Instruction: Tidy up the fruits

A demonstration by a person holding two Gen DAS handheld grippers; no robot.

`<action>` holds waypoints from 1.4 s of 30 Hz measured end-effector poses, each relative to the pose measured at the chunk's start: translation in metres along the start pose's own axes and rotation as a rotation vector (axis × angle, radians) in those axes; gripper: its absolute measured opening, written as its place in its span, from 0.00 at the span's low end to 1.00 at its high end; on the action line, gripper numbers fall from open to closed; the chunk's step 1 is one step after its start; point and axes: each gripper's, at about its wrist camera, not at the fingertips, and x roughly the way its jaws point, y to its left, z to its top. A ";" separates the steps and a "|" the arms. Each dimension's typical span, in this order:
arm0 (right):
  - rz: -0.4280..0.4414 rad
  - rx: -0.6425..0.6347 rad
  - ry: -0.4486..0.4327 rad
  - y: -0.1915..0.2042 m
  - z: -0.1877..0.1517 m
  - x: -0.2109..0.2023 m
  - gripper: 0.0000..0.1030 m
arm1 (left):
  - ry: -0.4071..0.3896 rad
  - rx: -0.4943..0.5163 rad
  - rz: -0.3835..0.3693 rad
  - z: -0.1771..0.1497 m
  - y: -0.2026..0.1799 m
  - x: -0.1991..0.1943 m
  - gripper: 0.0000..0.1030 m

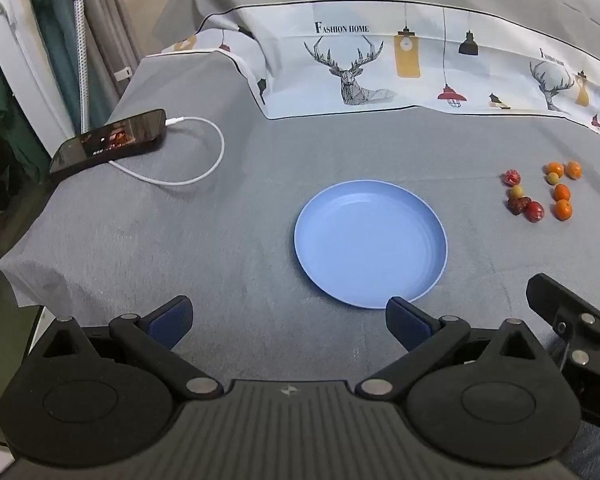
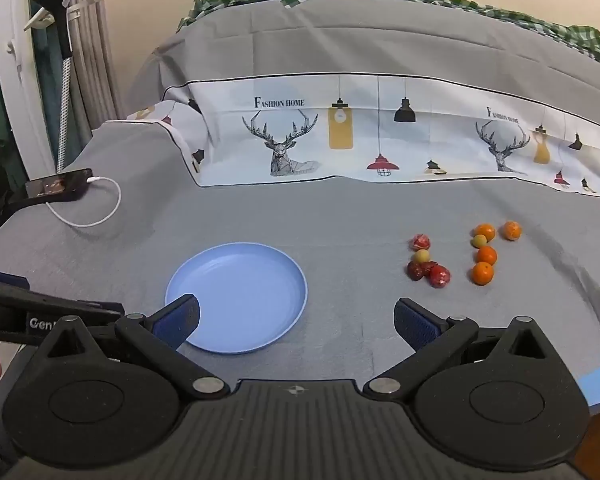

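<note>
Fruit, small orange, red and yellow-green pieces (image 2: 452, 256), lies loose on the grey cloth at two o'clock of the empty round blue plastic plate (image 2: 236, 300). Your left gripper (image 1: 288, 322) and right gripper (image 2: 296, 324) hover released, holding nothing. Sorting seems unstarted; next, reach a piece.

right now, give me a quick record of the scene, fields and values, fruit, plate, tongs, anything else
surface: grey cloth
plate: blue plate, nothing on it
fruit: cluster of small fruits on the cloth, right of the plate
left tongs: open, holding nothing
right tongs: open, holding nothing
other: phone plugged into a white cable, far left
</note>
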 end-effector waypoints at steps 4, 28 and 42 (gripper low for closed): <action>0.000 0.007 0.011 0.002 -0.001 0.002 1.00 | 0.005 0.006 0.002 -0.001 0.000 0.002 1.00; -0.018 0.026 -0.008 0.003 -0.001 0.000 1.00 | -0.005 0.012 -0.007 -0.001 0.002 -0.001 1.00; 0.001 0.024 0.002 0.004 -0.004 0.000 1.00 | -0.006 0.020 -0.001 -0.001 0.001 -0.004 1.00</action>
